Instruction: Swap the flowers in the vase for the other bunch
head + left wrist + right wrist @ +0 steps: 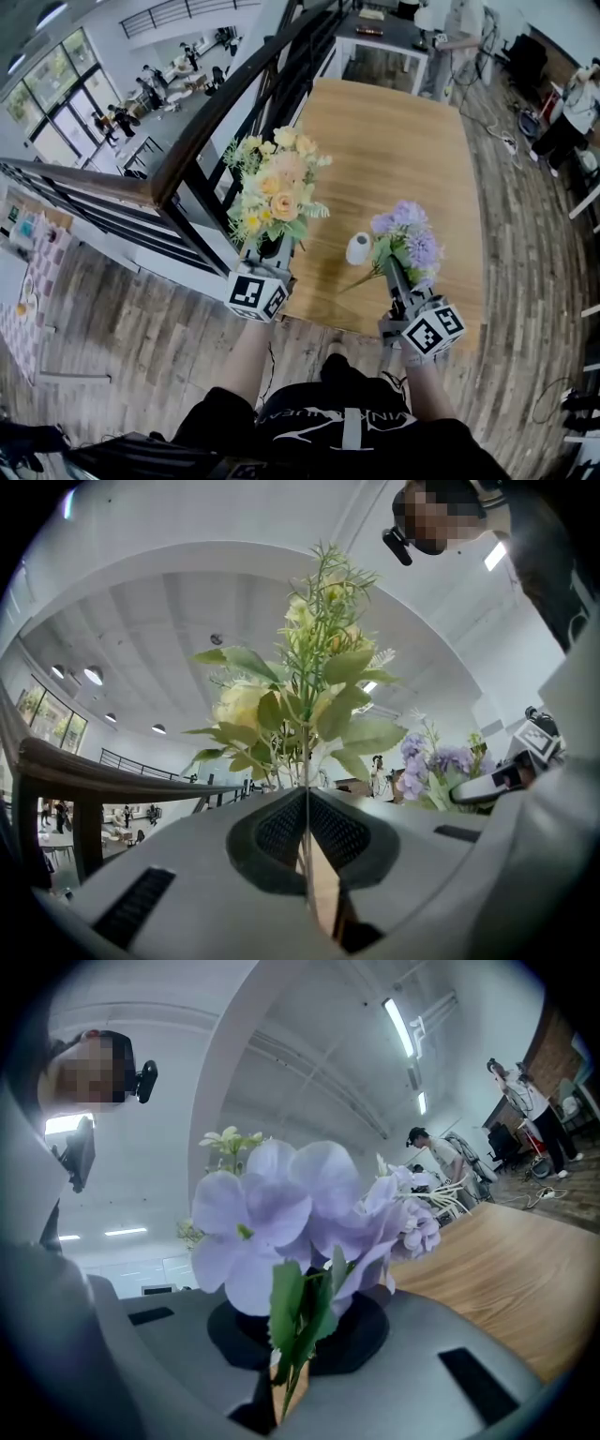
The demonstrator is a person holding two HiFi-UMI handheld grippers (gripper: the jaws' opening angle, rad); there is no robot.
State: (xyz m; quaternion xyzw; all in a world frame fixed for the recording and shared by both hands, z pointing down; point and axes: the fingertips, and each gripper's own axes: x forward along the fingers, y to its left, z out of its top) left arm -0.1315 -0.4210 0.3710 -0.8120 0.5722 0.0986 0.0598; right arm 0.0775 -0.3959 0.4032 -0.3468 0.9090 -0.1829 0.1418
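The left gripper has its fingers pressed together on the thin green stems of the yellow bunch, with no gap showing between the dark ribbed pads. The blooms stand upright above them, cream, yellow and peach, with broad matte leaves and feathery sprigs. The right gripper is likewise clamped, its fingers closed on the stalk and serrated leaves of the purple bunch, whose wide, soft lilac petals fill the middle of the right gripper view. Both bunches are held in the air over the near edge of the desk, a pale slab with fine wood grain. Only the head view shows the vase, a small, smooth white, rounded pot standing on the desk between the two bunches, just beside the purple one. That view also shows the dark metal railing left of the desk and the plank floor below. The left gripper view alone shows the stems running down between the pads, with the purple bunch in the right gripper off to its right. The right gripper view shows the desk's grain stretching away on its right.
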